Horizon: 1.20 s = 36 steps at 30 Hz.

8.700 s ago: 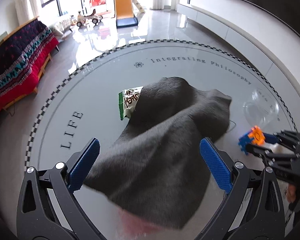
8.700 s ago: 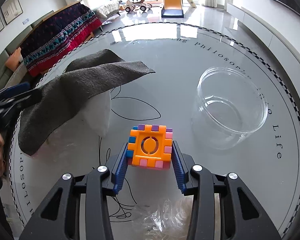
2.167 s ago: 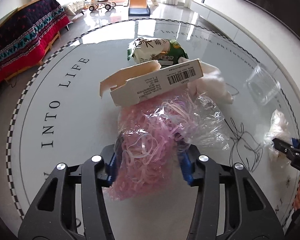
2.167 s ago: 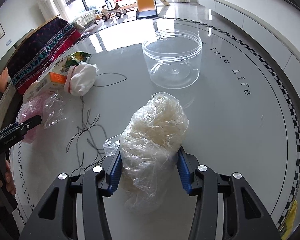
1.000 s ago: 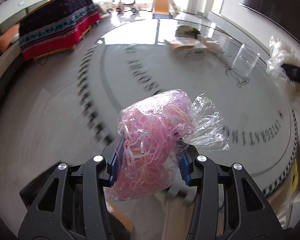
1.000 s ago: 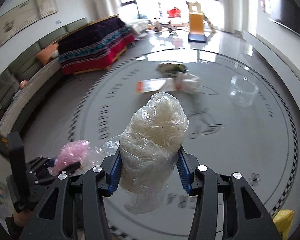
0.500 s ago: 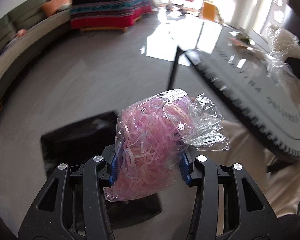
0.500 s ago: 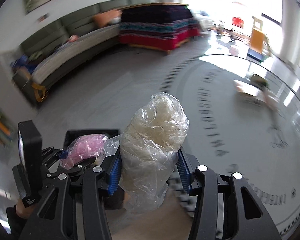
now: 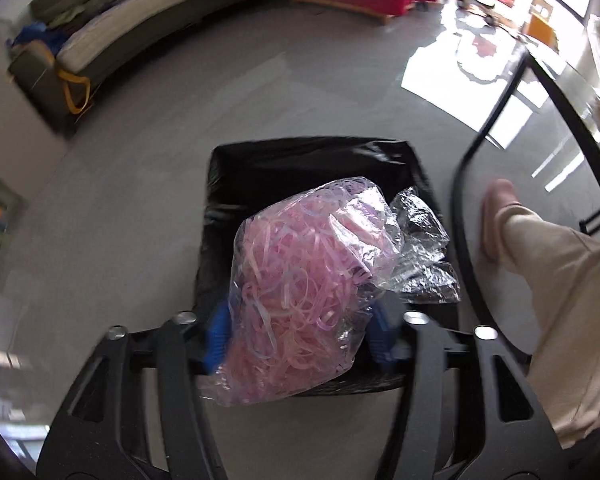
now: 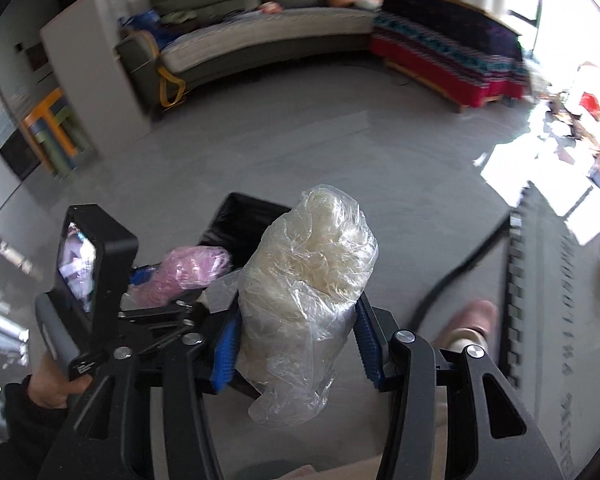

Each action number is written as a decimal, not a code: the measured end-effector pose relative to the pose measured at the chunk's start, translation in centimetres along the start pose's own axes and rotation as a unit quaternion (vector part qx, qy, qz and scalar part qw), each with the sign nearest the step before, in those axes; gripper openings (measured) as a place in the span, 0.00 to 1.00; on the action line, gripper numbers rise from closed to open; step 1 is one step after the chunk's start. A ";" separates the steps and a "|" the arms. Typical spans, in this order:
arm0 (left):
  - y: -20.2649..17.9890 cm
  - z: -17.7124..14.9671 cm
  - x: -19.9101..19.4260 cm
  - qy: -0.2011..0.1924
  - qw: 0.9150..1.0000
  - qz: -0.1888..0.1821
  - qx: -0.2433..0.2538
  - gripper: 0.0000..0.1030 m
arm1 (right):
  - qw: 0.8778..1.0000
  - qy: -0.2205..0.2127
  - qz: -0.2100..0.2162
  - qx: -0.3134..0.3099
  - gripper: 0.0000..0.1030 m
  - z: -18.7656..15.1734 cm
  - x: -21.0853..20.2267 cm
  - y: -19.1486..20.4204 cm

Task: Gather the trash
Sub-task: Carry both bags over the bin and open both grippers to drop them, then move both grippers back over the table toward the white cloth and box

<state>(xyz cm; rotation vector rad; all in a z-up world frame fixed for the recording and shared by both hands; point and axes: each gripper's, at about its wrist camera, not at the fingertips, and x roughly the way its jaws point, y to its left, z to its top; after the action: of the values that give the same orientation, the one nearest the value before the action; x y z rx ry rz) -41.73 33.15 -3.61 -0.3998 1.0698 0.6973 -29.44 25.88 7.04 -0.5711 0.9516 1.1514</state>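
Both hands have swung away from the tabletop (image 9: pixel 576 92) and now hang over the black-lined bin (image 9: pixel 312 160) on the floor (image 9: pixel 140 168), each set of tongs tilted steeply down so a drop lands inside. Left tongs (image 9: pixel 300 336) have just been opening, blue pads slack beside the bag of pink shreds (image 9: pixel 300 272), which sits between them right above the bin mouth. Right tongs (image 10: pixel 296 344) have just been opening too, loosening round the bag of pale shreds (image 10: pixel 308 292), nearer the bin's edge. Crowding matters: the left tool lies just beside the right. A trouser leg (image 9: pixel 556 292) and slipper (image 9: pixel 496 216) stand close by the bin
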 end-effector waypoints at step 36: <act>-17.4 9.7 -4.4 -0.077 0.975 -0.141 0.151 0.94 | 0.971 -0.072 -0.143 0.178 0.75 -7.1 -8.4 -19.4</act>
<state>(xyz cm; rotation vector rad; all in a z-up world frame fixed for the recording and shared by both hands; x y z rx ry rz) -24.65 25.06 4.13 -0.2239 0.9309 0.3011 -14.49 9.48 9.04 -0.3155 0.8916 0.7304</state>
